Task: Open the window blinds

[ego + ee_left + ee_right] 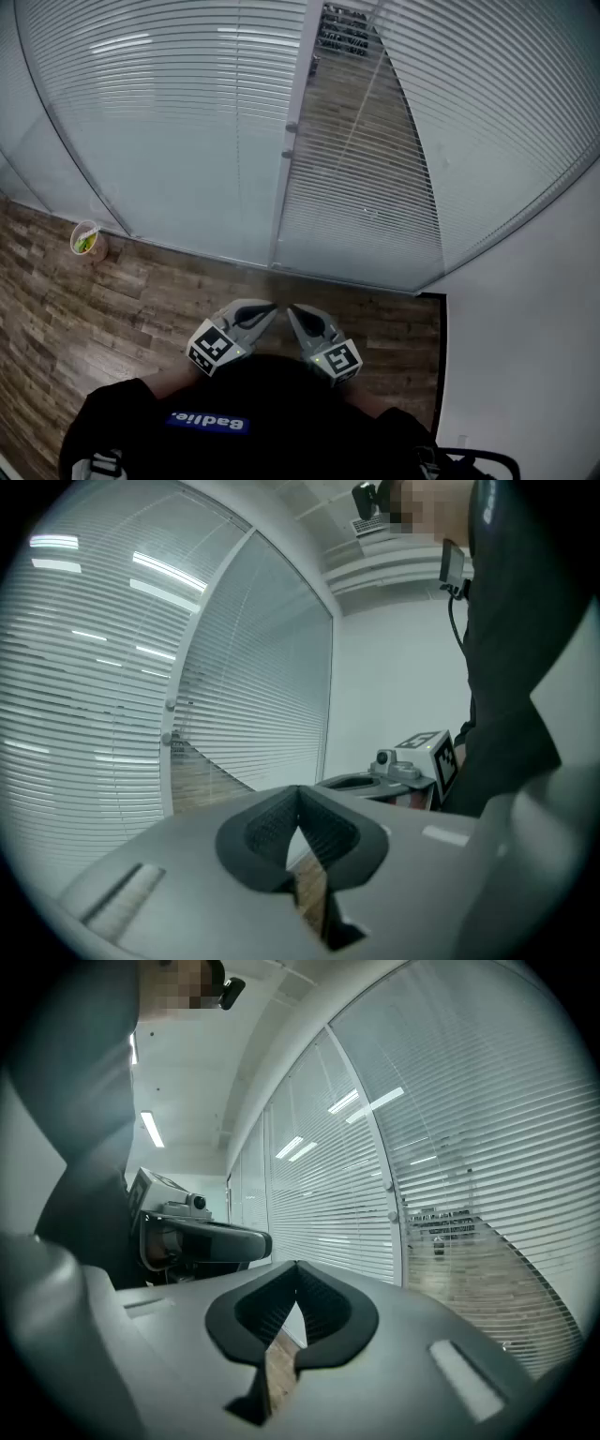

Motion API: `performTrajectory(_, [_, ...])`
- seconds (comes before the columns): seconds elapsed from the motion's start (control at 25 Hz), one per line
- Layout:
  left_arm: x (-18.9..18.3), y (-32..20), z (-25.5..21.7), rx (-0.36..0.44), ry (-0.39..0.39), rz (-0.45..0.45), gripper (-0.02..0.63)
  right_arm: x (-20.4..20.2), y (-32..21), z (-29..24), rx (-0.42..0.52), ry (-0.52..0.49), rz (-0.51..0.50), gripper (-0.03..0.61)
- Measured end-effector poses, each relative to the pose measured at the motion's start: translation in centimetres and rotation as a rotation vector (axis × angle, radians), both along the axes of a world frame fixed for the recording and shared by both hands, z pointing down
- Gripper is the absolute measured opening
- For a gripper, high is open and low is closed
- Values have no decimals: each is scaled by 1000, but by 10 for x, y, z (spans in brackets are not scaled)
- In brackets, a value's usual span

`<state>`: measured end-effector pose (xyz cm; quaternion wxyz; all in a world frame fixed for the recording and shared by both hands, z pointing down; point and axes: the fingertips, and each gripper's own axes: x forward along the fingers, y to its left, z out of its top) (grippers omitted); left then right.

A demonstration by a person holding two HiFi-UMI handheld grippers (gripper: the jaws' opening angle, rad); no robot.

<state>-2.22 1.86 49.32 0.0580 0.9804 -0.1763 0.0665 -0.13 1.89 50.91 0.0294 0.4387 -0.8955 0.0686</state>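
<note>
**Nothing gripped yet: the reach comes first**

The window blinds (187,112) fill the glass wall ahead of you. The left panel reads pale and closed, while the right panel (450,141) lets some of the room beyond show through its slats. Wooden floor (75,309) lies between you and them. A white frame post (281,187) divides the two panels.

You hold the left hand-held gripper (269,309) and the right hand-held gripper (292,310) close to your body, side by side, roughly level. Each has its jaws together on nothing, and both are well apart from the blinds.

Two small knobs (290,139) sit on the post; they are probably the controls, though no cord or wand is clear. You seem to be at the approach step. Next, step in, part one pair of jaws and close them squarely on a knob.
</note>
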Motion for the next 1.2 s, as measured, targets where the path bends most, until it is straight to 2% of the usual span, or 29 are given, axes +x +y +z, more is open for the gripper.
performTrajectory(0.2, [1, 2, -2, -4, 2, -3, 0, 6, 2, 6, 0, 26, 7, 3])
performTrajectory(0.48, [6, 1, -1, -5, -4, -12, 0, 10, 1, 2, -1, -21, 1, 3])
performTrajectory(0.8, [15, -2, 0, -3, -22, -29, -1, 22, -1, 9, -7, -25, 0, 8])
performTrajectory(1.2, [36, 2, -2, 10, -42, -89, 0, 45, 1, 14, -9, -75, -47, 6])
